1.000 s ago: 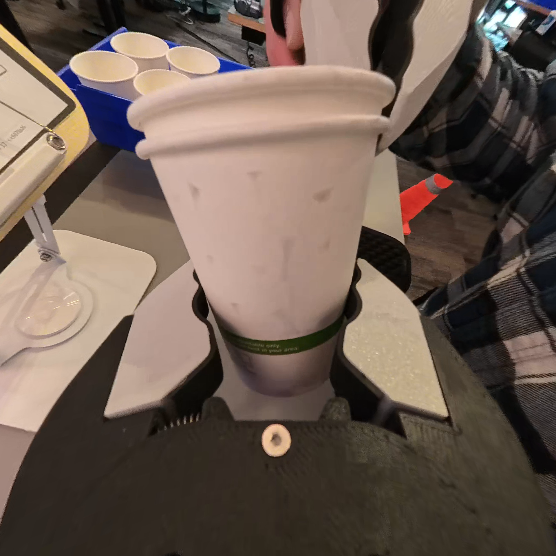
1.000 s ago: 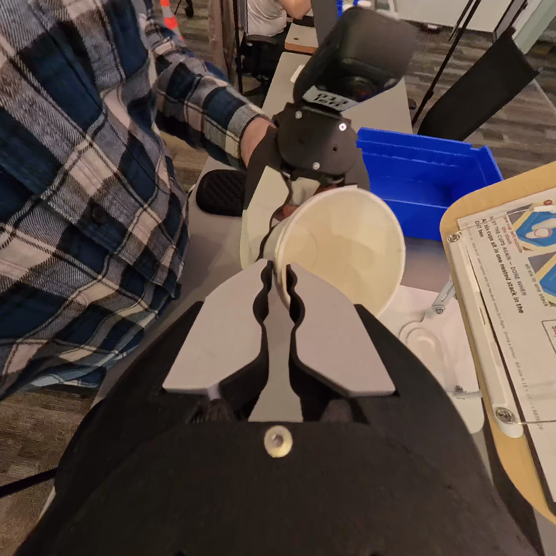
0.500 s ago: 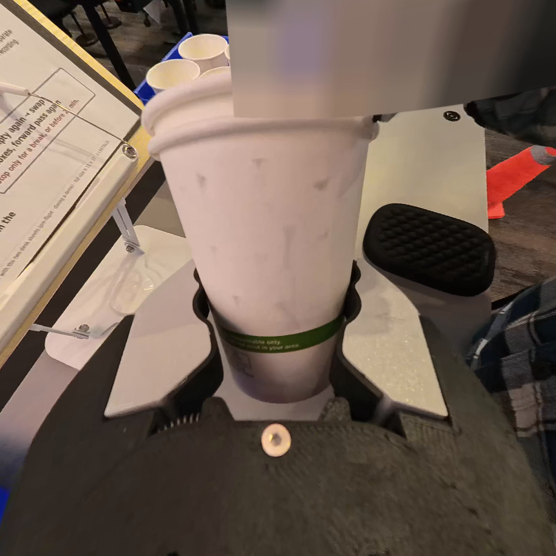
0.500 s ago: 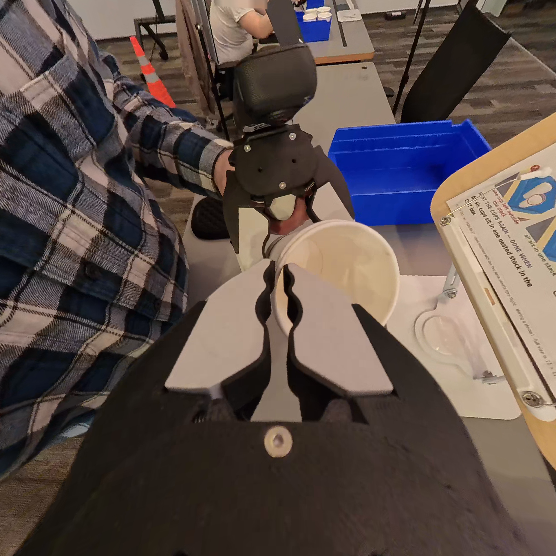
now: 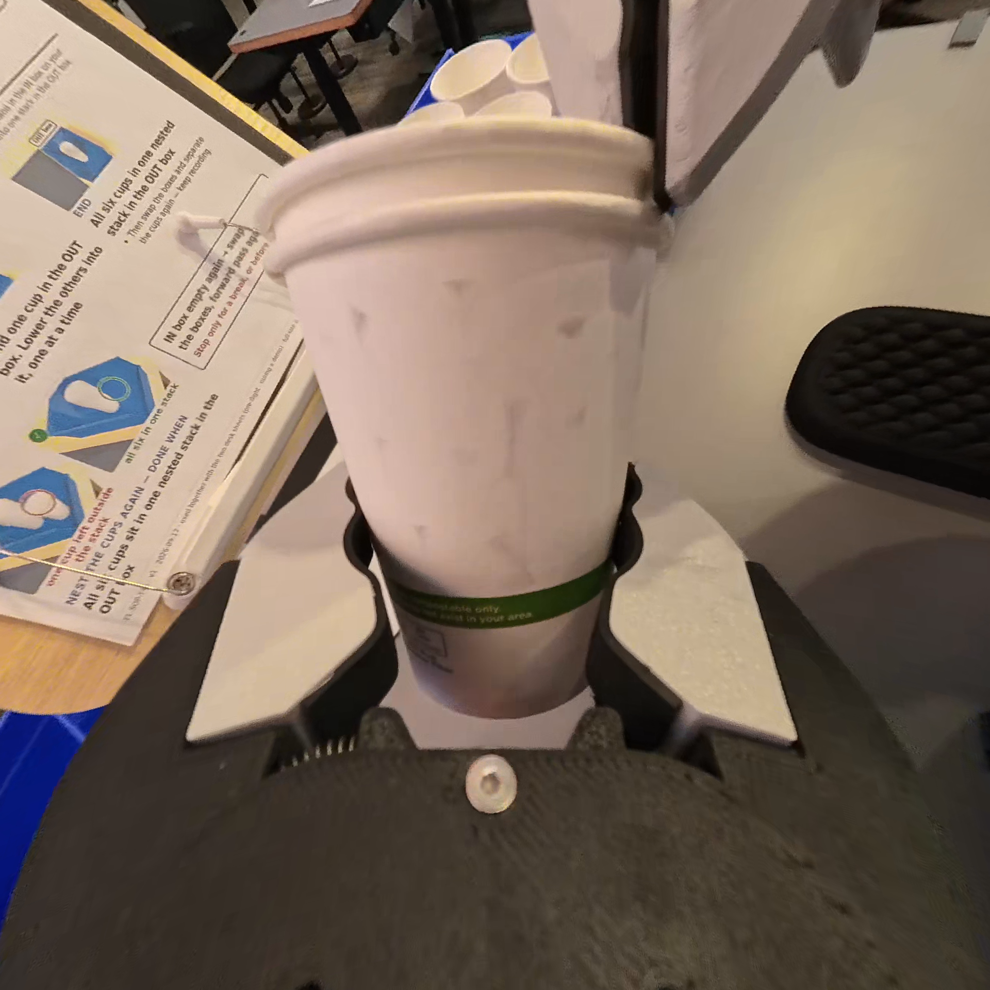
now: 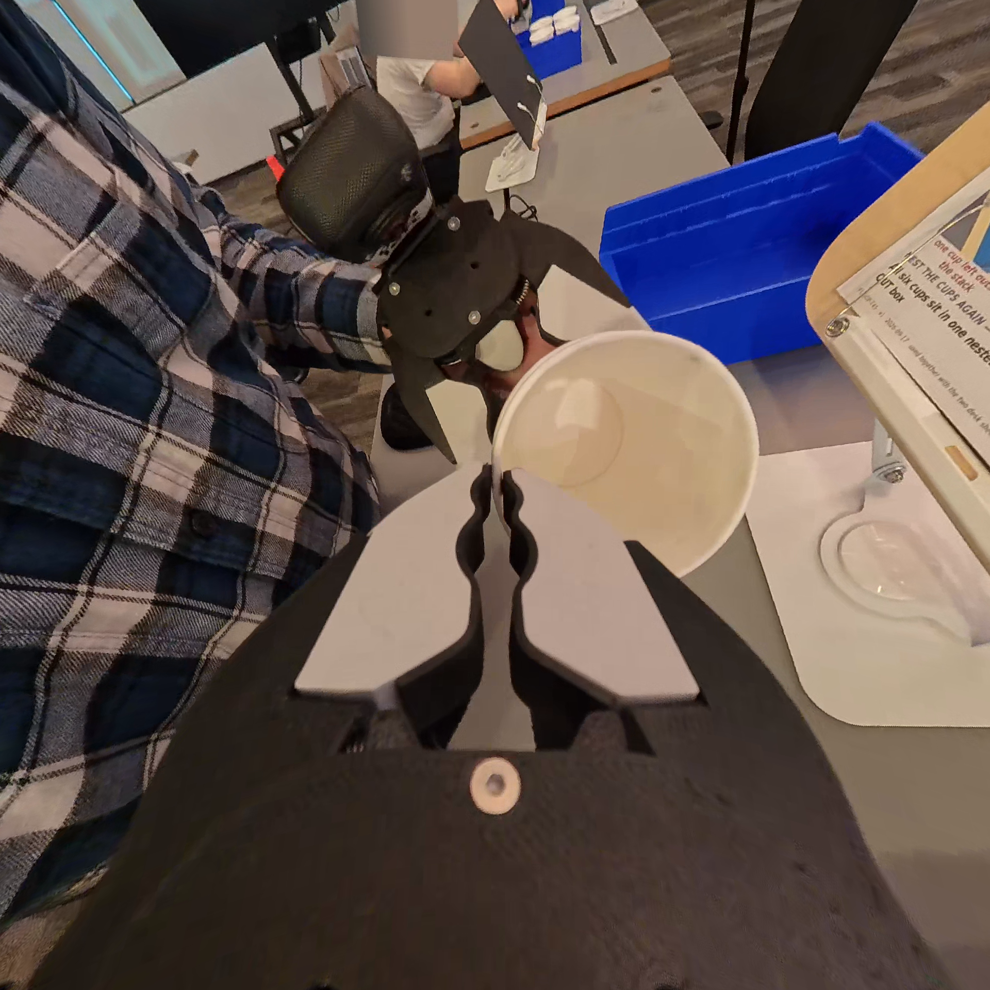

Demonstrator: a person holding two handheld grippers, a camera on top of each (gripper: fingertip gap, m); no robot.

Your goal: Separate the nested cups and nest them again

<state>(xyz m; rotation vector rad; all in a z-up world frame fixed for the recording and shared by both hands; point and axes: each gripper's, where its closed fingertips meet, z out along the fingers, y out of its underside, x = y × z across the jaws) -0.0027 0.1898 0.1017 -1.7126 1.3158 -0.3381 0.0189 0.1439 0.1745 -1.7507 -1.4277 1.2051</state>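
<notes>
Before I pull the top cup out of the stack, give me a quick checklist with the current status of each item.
1. Left tongs clamp the lower cup near its base: ok.
2. Right tongs pinch the top cup's rim, one finger inside, one outside: ok.
3. Two rims visible, so a cup remains to separate: ok.
4. Grip only on the top cup, not both rims: cannot tell.
5. Blue bin has room: ok.
6. Instruction board close beside the stack: not ok, mind it.
</notes>
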